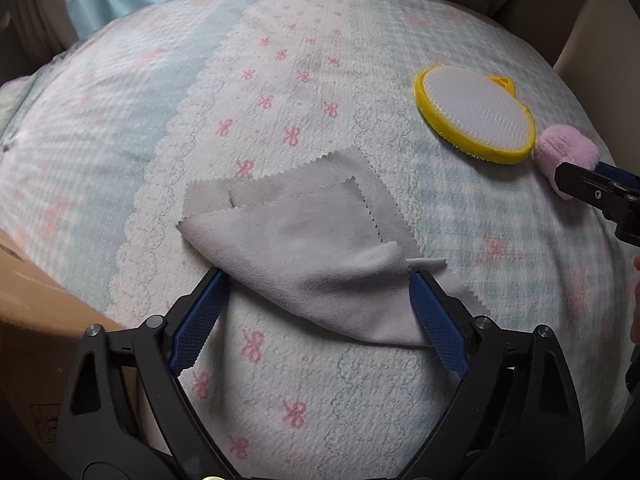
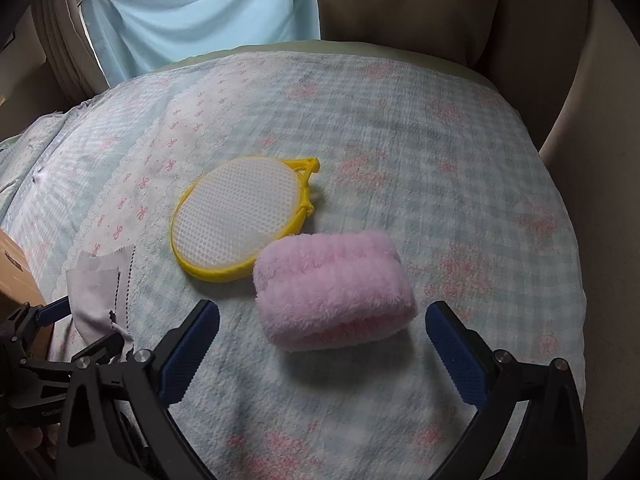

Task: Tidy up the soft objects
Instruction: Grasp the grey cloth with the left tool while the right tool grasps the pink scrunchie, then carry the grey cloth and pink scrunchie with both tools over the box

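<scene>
A grey cloth (image 1: pixel 304 248) with zigzag edges lies crumpled on the patterned bedspread (image 1: pixel 280 80). My left gripper (image 1: pixel 316 280) is open, its blue pads on either side of the cloth's near edge. A folded pink fluffy towel (image 2: pixel 332 288) lies in front of my right gripper (image 2: pixel 322 314), which is open with the towel just beyond its fingertips. A yellow-rimmed oval pad with a white mesh face (image 2: pixel 240 216) lies touching the towel's far left side. The pad (image 1: pixel 476 112) and the towel (image 1: pixel 560 152) also show in the left wrist view, far right.
The bedspread (image 2: pixel 440 160) covers a bed. A brown cardboard box (image 1: pixel 40 312) stands at the bed's left edge. A light blue curtain (image 2: pixel 192 12) hangs behind the bed. The grey cloth (image 2: pixel 100 296) and left gripper (image 2: pixel 60 320) show at the right view's left edge.
</scene>
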`<action>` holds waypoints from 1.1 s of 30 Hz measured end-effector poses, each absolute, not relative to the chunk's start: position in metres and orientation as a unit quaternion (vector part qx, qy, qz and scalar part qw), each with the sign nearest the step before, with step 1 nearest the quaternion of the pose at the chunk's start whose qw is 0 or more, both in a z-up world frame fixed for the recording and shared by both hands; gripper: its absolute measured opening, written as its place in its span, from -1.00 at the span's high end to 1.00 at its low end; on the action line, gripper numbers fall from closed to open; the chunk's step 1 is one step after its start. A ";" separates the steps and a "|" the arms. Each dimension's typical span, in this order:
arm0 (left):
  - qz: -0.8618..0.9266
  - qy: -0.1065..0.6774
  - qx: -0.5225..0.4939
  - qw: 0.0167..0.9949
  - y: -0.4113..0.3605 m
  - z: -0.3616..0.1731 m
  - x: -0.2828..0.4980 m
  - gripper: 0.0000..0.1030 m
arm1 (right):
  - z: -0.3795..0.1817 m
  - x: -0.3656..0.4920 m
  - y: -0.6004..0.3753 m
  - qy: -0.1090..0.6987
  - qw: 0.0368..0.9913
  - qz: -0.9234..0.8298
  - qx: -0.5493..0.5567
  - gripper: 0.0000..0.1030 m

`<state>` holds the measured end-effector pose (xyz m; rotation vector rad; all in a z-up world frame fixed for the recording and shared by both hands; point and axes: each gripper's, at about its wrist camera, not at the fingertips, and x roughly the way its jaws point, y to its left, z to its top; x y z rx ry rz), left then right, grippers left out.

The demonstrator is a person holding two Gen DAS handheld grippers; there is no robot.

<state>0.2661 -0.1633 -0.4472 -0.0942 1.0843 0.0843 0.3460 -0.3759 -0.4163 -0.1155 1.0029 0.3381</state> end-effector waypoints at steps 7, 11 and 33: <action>0.017 0.507 -0.030 0.861 -0.174 -0.442 0.277 -0.08 | -0.424 0.358 -0.372 0.484 0.857 0.164 -0.069 -0.36; 0.010 0.510 -0.031 0.859 -0.176 -0.436 0.282 0.40 | -0.421 0.358 -0.374 0.478 0.861 0.162 -0.070 -0.13; -0.005 0.477 -0.047 0.877 -0.171 -0.364 0.271 0.75 | -0.347 0.324 -0.369 0.450 0.880 0.138 -0.056 0.39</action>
